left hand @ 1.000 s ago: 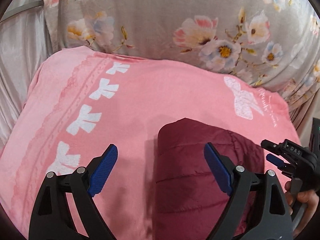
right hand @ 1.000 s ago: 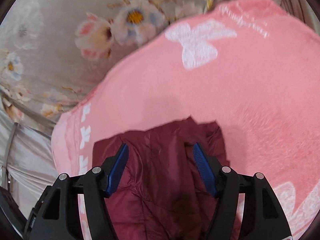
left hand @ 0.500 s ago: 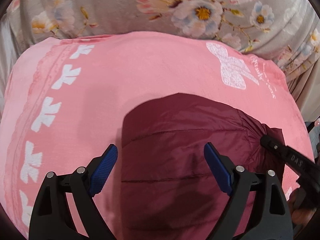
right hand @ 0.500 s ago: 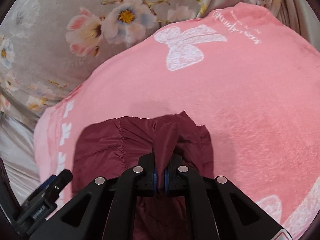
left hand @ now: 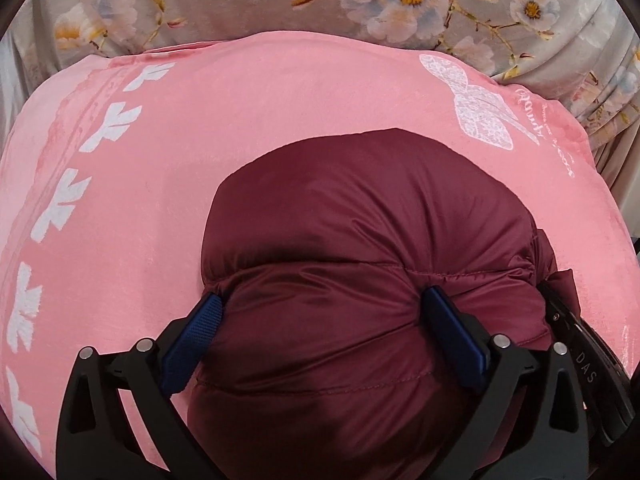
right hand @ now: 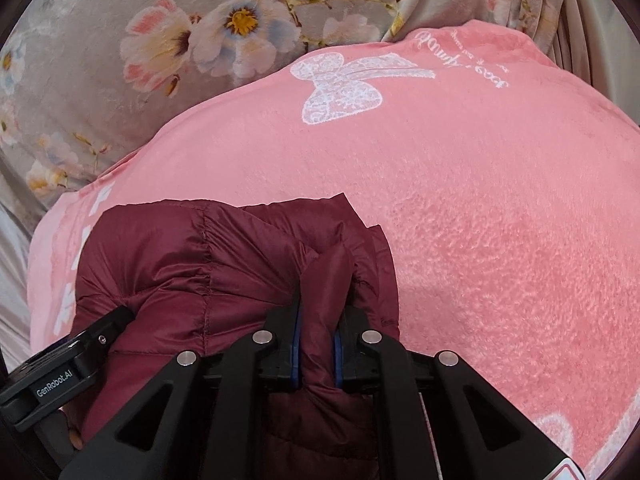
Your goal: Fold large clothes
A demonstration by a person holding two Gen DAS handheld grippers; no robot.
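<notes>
A dark red quilted puffer jacket (left hand: pixel 372 216) lies folded into a thick bundle on a pink blanket (left hand: pixel 240 112). My left gripper (left hand: pixel 324 300) has both blue pads pressed into the sides of the puffy bundle, jaws fairly wide apart around it. In the right wrist view the jacket (right hand: pixel 192 256) fills the lower left, and my right gripper (right hand: pixel 316 312) is shut on a raised fold of its fabric. The left gripper's body (right hand: pixel 60 376) shows at the lower left there; the right gripper's body (left hand: pixel 580 360) shows at the right edge of the left wrist view.
The pink blanket (right hand: pixel 480 200) has white bow prints and covers most of the surface. Behind it lies grey floral bedding (left hand: pixel 360 0), also in the right wrist view (right hand: pixel 160 40). A pale curtain-like fabric (right hand: pixel 592 12) hangs at the far right.
My right gripper closed on a jacket fold a second ago and still holds it. My left gripper moved right over the bundle and its pads now squeeze its sides.
</notes>
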